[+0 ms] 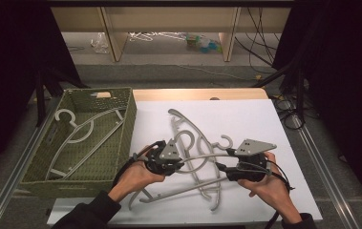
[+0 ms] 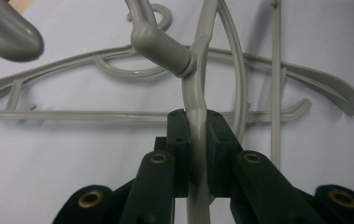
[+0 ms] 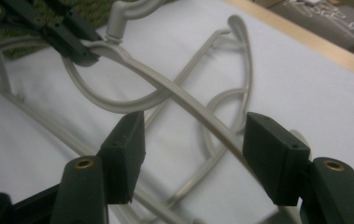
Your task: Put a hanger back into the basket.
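From the high view, the grey hanger (image 1: pixel 202 155) is held over the white sheet (image 1: pixel 264 124) among other hangers (image 1: pixel 188 131), its long axis running across between both hands, with open sheet to the right and the green basket (image 1: pixel 126 129) at the left edge. The left gripper view shows the left gripper (image 2: pixel 197 140) clamped on the hanger's arm just below its hook neck. In the right gripper view, the right gripper (image 3: pixel 193 156) has its jaws apart, the arm slanting between them toward the left gripper.

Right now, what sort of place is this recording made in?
Probably a lab or workshop data-collection bench, not a home. A white-covered table stands between dark curtains, cables trail over the floor behind, and grey hangers and a green basket are laid out as props.
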Demonstrator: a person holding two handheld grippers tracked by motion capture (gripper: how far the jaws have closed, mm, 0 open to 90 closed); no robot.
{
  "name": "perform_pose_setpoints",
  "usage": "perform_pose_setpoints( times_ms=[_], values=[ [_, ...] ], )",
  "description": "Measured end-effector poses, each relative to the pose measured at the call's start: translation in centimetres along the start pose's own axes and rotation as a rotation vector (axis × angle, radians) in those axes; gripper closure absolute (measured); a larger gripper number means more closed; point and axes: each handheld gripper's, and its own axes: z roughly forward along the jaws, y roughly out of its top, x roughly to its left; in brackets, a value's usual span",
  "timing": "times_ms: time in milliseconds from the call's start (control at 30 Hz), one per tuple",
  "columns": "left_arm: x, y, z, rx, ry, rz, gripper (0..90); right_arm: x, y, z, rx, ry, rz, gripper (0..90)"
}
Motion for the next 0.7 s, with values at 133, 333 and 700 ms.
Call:
perform_pose_setpoints(
  times_ms=[133,333,700],
  values=[
    [0.9,0.1,-1.3,-0.005,0.030,-0.038,81.4,-0.3,0.1,-0.8,-0.058,-0.017,0.043,39.7],
    [1.8,0.8,-3.2,-0.031,0.060,-0.070,81.4,0.3,-0.1,-1.4,-0.094,0.007,0.065,38.5],
    [2.9,1.7,-5.8,-0.132,0.062,-0.157,81.3,0.9,-2.1,-0.4,-0.022,0.021,0.120,32.3]
  ],
)
